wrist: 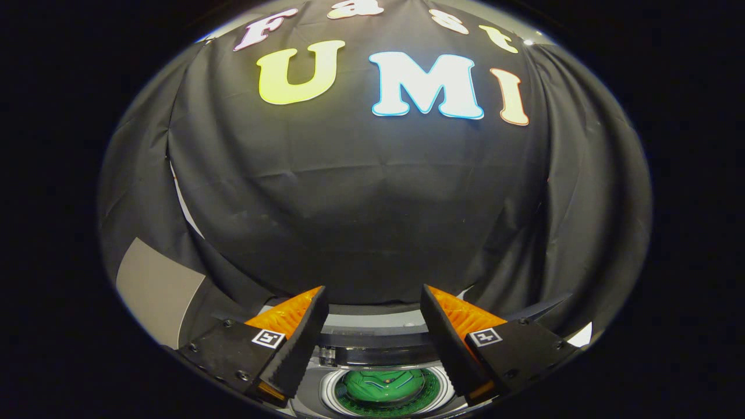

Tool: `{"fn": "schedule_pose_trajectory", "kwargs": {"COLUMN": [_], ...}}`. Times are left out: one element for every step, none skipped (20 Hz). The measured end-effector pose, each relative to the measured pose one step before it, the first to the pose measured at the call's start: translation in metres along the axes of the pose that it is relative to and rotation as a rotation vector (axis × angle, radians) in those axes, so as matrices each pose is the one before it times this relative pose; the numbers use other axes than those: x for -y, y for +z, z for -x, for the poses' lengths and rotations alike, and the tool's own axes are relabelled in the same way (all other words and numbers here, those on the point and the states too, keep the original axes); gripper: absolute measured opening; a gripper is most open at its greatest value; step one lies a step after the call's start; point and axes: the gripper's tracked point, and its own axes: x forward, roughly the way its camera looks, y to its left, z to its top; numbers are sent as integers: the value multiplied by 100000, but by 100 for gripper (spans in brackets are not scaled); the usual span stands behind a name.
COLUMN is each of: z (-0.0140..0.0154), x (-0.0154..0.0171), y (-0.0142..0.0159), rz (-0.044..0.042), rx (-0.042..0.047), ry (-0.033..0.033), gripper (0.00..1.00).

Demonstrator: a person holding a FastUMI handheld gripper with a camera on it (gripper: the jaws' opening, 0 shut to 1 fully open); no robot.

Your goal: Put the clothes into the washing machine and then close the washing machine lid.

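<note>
My gripper (372, 299) is open, its two fingers spread wide with nothing between them. It hangs high above the washing machine (372, 340), whose top opening lies below and between the fingers. Inside the round drum something green (381, 384) shows; I cannot tell whether it is clothing or the drum's floor. The raised lid edge (372, 319) runs across behind the opening, just beyond the fingertips.
The black cloth wall (372, 221) hangs close behind the machine. A grey panel (154, 291) stands to the left of the fingers, and a small white patch (582, 336) shows to the right.
</note>
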Motion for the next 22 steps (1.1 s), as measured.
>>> {"fn": "schedule_pose_trajectory", "kwargs": {"z": [63, 19, 64, 2, 11, 31, 119, 222, 23, 36, 59, 10, 87, -31, 19, -59, 35, -35, 68, -35, 9, 5], "x": [-34, 0, -6, -16, -12, 12, 24, 7, -26, -44, -8, -76, -22, -21, 26, 14, 14, -2, -14, 31, -1, -11], "y": [-78, -62, -49, -111, -22, -54, -36, -37, -182, -184, -65, -89, 13, -30, 44, -44, 35, 44, 58, 82, 1, -15], "rz": [70, 180, 212, -21, 73, 30, 40, -8, 134, 101, 39, 136, 8, -2, -91, -55, 17, -231, -114, -84, -54, -58], "rx": [-477, -410, -391, -306, -1, 238, 170, 305, 235, 277, 141, 143, 144, 158, 101, 177, 256, 502, 450, 343, 267, 77], "ry": [89, 94, 129, 80, 17, -49, -49, -50, 21, 44, 7, 44, 4, 16, -79, -160, -92, -142, -94, -135, -52, -16], "gripper": [99, 99, 99, 99, 99, 99, 99, 99, 99, 99, 99, 99, 99, 99, 99, 99, 99, 99, 99, 99, 99, 99]}}
